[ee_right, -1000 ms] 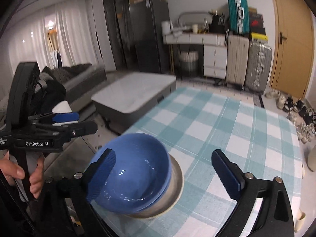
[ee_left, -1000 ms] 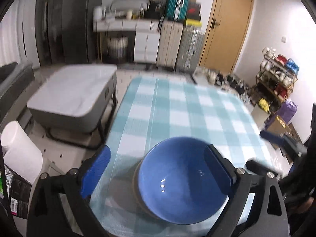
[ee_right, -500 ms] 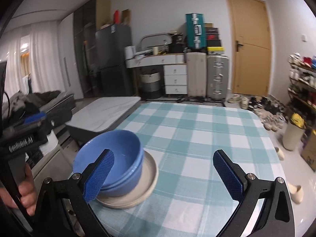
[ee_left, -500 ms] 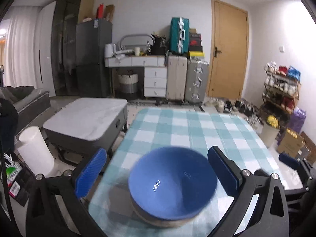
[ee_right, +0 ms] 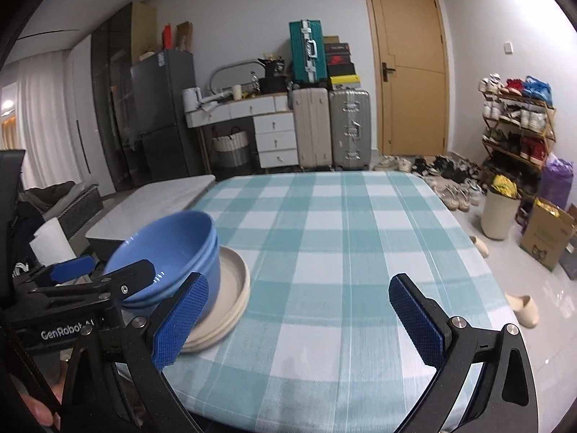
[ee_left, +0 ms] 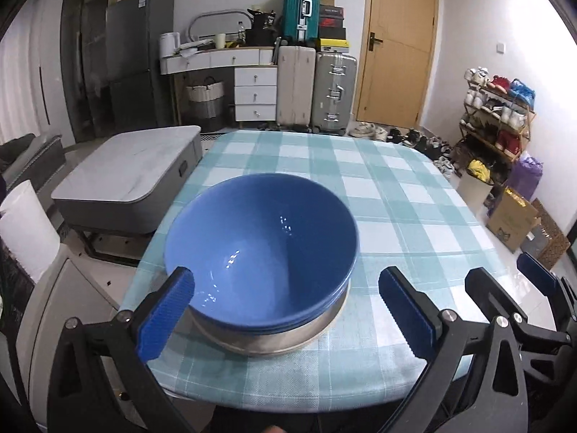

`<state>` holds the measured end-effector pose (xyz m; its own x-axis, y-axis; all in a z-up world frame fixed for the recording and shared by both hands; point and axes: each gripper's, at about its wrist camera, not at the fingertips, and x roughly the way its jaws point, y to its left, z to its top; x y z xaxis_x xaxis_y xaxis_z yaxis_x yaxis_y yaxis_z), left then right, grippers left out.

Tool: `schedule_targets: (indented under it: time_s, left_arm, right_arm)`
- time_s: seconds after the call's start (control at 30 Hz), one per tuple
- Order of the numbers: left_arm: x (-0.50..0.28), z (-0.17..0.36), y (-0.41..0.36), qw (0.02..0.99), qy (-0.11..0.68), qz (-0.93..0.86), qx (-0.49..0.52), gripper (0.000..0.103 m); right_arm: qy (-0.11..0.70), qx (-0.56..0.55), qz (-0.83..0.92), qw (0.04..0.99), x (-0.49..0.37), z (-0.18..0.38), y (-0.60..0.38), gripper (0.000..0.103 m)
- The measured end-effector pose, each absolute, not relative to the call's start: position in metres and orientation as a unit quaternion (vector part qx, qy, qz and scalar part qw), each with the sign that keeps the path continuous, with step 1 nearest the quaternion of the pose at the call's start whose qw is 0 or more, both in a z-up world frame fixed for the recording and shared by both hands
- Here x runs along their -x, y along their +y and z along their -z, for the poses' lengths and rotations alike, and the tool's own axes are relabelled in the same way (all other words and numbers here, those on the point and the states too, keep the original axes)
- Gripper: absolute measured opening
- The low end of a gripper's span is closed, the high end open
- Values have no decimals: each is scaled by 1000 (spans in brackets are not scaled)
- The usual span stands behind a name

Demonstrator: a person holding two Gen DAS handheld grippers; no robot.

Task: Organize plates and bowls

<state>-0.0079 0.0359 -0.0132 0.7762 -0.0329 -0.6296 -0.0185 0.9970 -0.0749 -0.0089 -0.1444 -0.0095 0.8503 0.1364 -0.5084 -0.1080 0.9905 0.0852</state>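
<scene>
Bowls [ee_left: 259, 249] stacked mouth-up, empty, on beige plates [ee_right: 230, 292] at the counter's [ee_right: 342, 252] near-left corner; both grippers' jaws gape, holding nothing.

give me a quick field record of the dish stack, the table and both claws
stack: glossy blue ceramic bowls, nested, on beige round plates
bowl count: at least two rims visible from the right wrist view
plate count: at least two
location: near-left corner of the teal and white checked tablecloth
left claw: open, blue pads either side of the stack, not touching it
right claw: open, nothing between its pads, over bare cloth right of the stack
rest of cloth: no other dishes visible
</scene>
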Motion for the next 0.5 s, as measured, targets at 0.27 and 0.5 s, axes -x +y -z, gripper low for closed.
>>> schedule_targets:
  time_s: [0.27, 0.5]
  left_arm:
    - [5, 20, 38, 934, 352, 6, 60, 103]
    - [12, 17, 34, 939, 340, -4, 44, 103]
  right_arm:
    - [269, -57, -53, 960, 7, 15, -159, 102]
    - [269, -42, -57, 960, 12, 15, -152, 102]
